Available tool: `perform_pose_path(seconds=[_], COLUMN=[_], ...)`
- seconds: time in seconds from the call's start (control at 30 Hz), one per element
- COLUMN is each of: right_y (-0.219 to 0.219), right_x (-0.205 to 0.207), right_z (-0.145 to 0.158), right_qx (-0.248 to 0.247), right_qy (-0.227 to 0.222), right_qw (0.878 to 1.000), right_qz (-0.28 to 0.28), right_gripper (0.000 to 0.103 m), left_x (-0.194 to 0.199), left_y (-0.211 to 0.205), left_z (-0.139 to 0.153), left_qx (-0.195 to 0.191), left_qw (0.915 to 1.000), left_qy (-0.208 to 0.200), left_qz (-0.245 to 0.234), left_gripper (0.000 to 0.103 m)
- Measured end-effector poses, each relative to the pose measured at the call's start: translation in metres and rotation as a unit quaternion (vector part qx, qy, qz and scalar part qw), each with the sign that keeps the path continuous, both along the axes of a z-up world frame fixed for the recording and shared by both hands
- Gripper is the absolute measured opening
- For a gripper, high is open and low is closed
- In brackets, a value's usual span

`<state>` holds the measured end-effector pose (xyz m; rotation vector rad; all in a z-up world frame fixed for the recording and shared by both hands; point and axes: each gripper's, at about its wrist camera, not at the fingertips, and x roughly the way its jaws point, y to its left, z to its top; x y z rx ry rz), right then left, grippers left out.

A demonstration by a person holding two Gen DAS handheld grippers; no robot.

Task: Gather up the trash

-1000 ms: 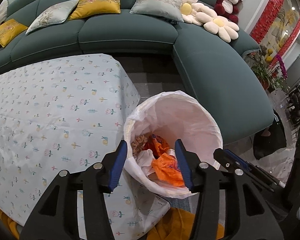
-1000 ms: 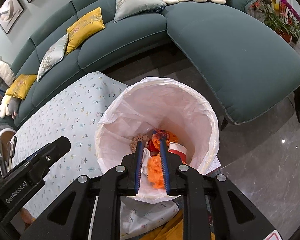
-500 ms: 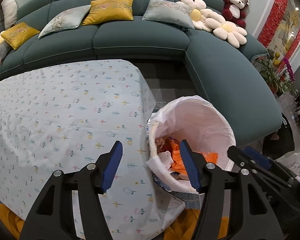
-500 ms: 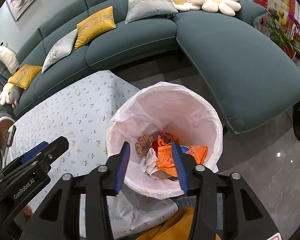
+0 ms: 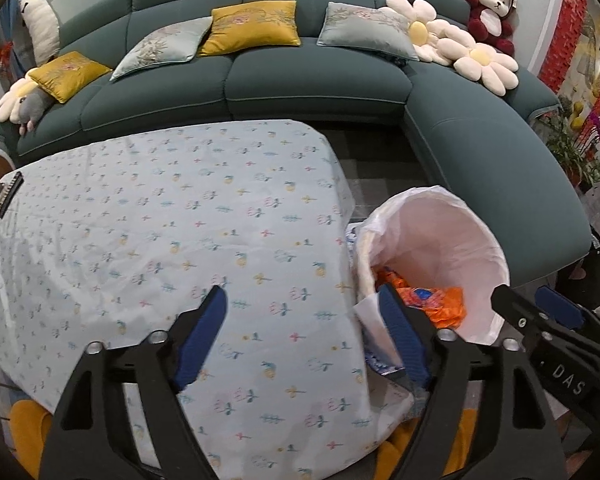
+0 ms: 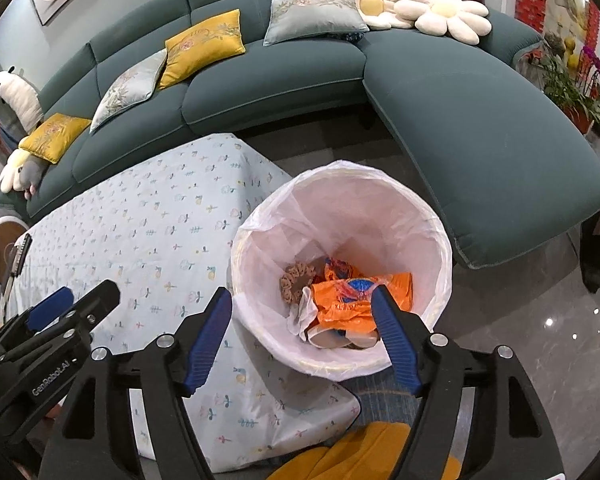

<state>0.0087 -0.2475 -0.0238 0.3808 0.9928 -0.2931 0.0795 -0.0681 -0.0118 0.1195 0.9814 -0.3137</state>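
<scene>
Above the bin [image 6: 342, 268], our right gripper [image 6: 300, 312] has opened, releasing the orange wrapper [image 6: 356, 300]; left gripper [image 5: 302, 320] open, empty.

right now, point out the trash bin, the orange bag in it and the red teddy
trash bin [image 6: 384, 184], right wrist view, far rim of its white liner
orange bag [image 6: 398, 285], right wrist view, its flat upper right part
red teddy [image 5: 490, 18], left wrist view, its white belly

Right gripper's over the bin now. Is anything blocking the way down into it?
Nothing visible does. The right gripper hangs open and empty above the bin, whose mouth is uncovered; orange wrappers and other trash lie at the bottom.
</scene>
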Motion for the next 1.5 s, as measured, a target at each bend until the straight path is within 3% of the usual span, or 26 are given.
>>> perform_pose_path(seconds=[0.33, 0.5, 0.57, 1.5], right_y=[0.019, 0.022, 0.02, 0.006], right_x=[-0.012, -0.022, -0.026, -0.034], right_z=[-0.012, -0.019, -0.02, -0.027], right_qx=[-0.029, -0.038, -0.039, -0.068], right_qy=[0.012, 0.015, 0.012, 0.014], right_qw=[0.999, 0.999, 0.999, 0.998], right_qz=[0.013, 0.015, 0.011, 0.012], right_gripper=[0.085, 0.087, 0.096, 0.096], left_x=[-0.009, -0.014, -0.016, -0.03], left_y=[0.02, 0.021, 0.019, -0.009], left_z=[-0.016, -0.024, -0.026, -0.041], left_qx=[0.028, 0.047, 0.05, 0.072], left_qw=[0.9994, 0.9988, 0.9987, 0.9974], left_qy=[0.007, 0.005, 0.007, -0.001], left_qz=[0.018, 0.015, 0.014, -0.001], left_gripper=[0.083, 0.084, 0.084, 0.088])
